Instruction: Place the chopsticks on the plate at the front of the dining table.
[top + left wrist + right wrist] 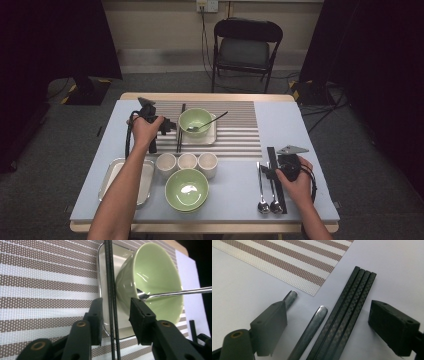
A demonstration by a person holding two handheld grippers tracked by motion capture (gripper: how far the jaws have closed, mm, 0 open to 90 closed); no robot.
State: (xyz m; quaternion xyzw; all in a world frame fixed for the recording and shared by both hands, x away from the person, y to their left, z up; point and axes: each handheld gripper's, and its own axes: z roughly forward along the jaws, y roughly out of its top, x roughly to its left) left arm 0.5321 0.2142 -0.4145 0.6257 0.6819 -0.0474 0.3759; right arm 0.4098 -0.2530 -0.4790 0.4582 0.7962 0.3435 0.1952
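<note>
With chopsticks laid on striped mat beside tray, between spread left tongs: place step looks done. Next: back off clear. Right tongs spread over spare chopsticks, spoons.

left tongs: black jaws, brass-ringed holes | right tongs: black, grey three-cornered plate, black cable

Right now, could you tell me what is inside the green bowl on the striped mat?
A spoon rests in the bowl, its handle leaning out over the rim. The bowl stands on a white tray; the tray surface beneath it is covered.
</note>
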